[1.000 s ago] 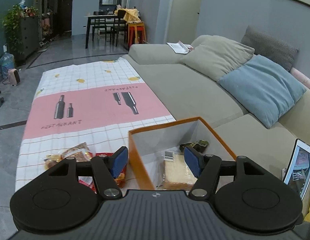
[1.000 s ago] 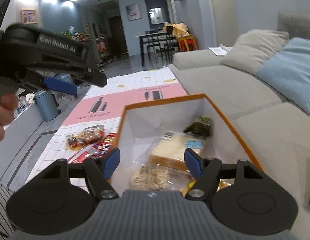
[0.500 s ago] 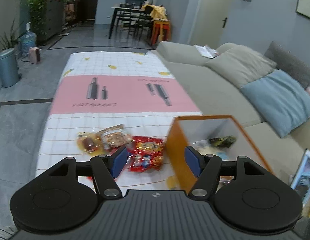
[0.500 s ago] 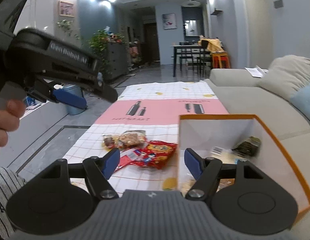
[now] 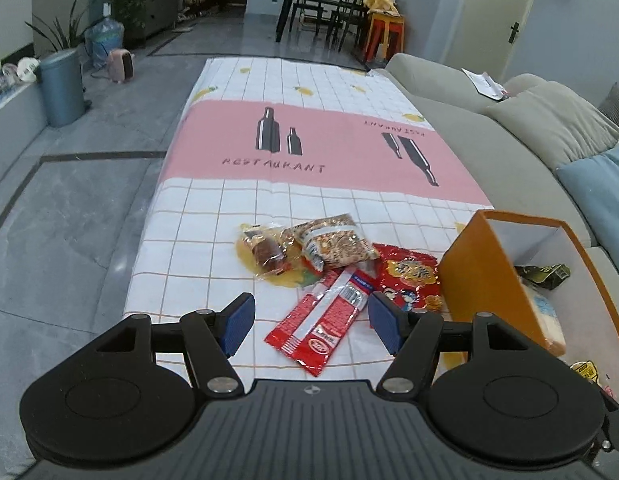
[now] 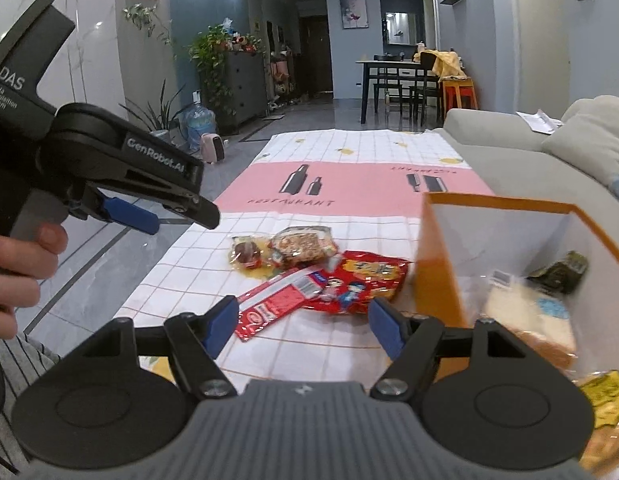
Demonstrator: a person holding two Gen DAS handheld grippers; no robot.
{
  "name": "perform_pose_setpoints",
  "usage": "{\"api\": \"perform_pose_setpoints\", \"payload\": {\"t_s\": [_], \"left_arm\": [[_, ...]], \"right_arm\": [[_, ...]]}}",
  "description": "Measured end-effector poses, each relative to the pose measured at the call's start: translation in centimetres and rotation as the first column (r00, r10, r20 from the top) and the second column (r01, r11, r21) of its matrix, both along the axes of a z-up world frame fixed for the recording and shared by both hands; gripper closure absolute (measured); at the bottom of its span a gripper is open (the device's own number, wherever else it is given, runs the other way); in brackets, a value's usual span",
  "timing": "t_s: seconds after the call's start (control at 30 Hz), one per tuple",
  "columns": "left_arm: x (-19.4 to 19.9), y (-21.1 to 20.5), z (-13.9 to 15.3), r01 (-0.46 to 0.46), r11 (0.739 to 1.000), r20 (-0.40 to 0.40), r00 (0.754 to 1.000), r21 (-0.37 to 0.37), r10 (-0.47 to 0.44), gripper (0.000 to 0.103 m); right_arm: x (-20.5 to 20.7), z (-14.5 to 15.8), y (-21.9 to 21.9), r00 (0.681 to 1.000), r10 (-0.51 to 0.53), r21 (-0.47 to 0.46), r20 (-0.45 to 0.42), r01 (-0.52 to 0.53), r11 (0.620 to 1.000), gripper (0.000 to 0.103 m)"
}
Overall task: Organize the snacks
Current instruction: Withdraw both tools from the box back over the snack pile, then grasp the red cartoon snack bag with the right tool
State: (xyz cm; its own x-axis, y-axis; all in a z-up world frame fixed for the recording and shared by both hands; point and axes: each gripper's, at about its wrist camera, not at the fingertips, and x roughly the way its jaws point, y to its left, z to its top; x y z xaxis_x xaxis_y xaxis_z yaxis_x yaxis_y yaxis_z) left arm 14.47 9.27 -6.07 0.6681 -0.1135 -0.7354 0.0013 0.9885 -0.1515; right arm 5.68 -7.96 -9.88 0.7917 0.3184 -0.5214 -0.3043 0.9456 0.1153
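Loose snacks lie on the checked tablecloth [image 5: 213, 240]: a red-and-white long packet [image 5: 321, 320], a red snack bag [image 5: 409, 280], a brown printed pack [image 5: 337, 244] and a clear-wrapped pastry [image 5: 265, 254]. My left gripper [image 5: 310, 312] hangs open just above the long packet, holding nothing. To its right stands the orange box [image 5: 481, 272] with bread [image 5: 545, 316] and a dark green pack [image 5: 543, 274] inside. My right gripper [image 6: 302, 312] hovers over the long packet [image 6: 277, 306] and red bag [image 6: 361, 280]; its jaws are opening, with nothing gripped. The left gripper [image 6: 177, 218] shows at the left there.
A grey sofa [image 5: 489, 136] with beige and blue cushions runs along the table's right side. The table's left edge drops to a grey tiled floor [image 5: 69, 220] with a blue bin [image 5: 63, 88]. A person's hand [image 6: 17, 264] holds the left gripper's handle.
Both grippers swung left from above the orange box to over the loose packets on the cloth and sank lower. The box now sits at the right edge of both views.
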Motion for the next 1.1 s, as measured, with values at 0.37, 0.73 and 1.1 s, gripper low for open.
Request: {"api": "perform_pose_setpoints", "payload": {"t_s": [0.37, 0.73, 1.1], "left_arm": [[2.4, 4.0, -3.6, 0.023, 1.000, -0.079, 0.997, -0.007, -0.023, 0.027], [2.5, 5.7, -3.8, 0.003, 0.997, -0.100, 0.995, -0.071, -0.010, 0.027], [3.4, 4.0, -4.8, 0.030, 0.997, -0.131, 0.991, -0.064, -0.038, 0.027]], "right_arm": [[4.3, -2.7, 4.3, 0.997, -0.007, -0.036, -0.080, 0.004, 0.999, 0.026], [10.9, -4.1, 4.4, 0.944, -0.307, -0.064, -0.121, 0.302, 0.951, 0.021], [15.9, -8.4, 4.8, 0.794, -0.527, -0.131, -0.303, 0.513, 0.849, 0.017]]}}
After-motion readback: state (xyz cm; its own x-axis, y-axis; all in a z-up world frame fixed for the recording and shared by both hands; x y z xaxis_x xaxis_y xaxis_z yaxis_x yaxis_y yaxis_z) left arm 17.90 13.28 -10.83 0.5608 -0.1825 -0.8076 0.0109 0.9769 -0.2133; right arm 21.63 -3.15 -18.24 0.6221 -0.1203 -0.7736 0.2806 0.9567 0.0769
